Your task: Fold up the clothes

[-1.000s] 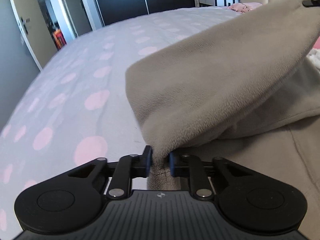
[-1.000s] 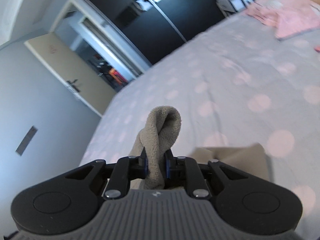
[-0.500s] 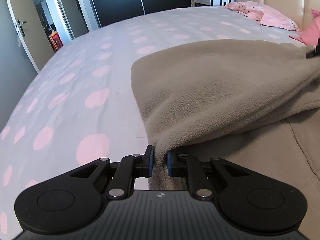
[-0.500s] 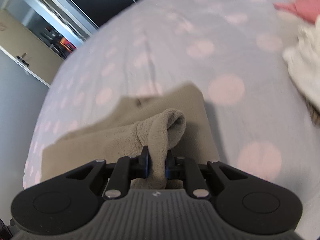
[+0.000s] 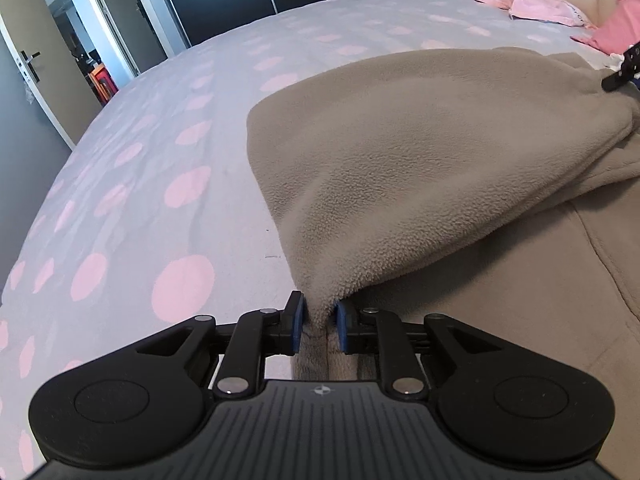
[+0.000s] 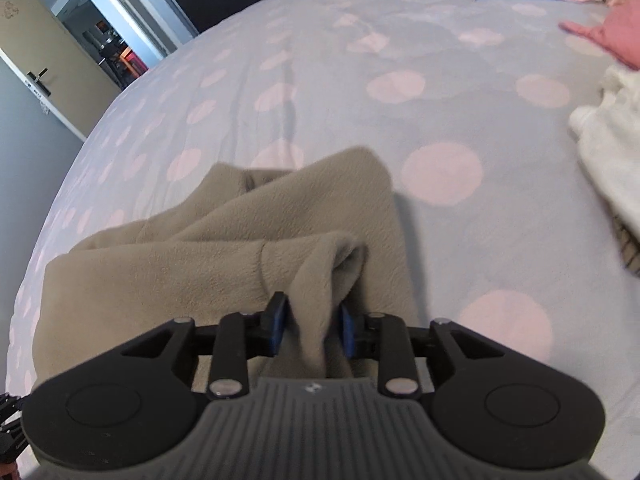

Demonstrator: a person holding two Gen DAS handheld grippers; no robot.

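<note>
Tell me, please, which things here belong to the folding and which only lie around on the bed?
In the job:
- beige fleece garment
- left gripper, jaws opening, fleece between
- right gripper, jaws opening, fleece between

Lying about:
- pink clothes
- white garment

Left gripper (image 5: 318, 326): we see black linkage arms, two round black discs, and blue pads on our fingers (image 5: 296, 322).
Left body: dark ribbed plate with a small round emblem; silver pivot screws.
Right gripper (image 6: 310, 330): the same black arms and discs, blue pads, silver screws.
Right body: our grey ribbed plate, with a small pale mark at its top edge.
</note>
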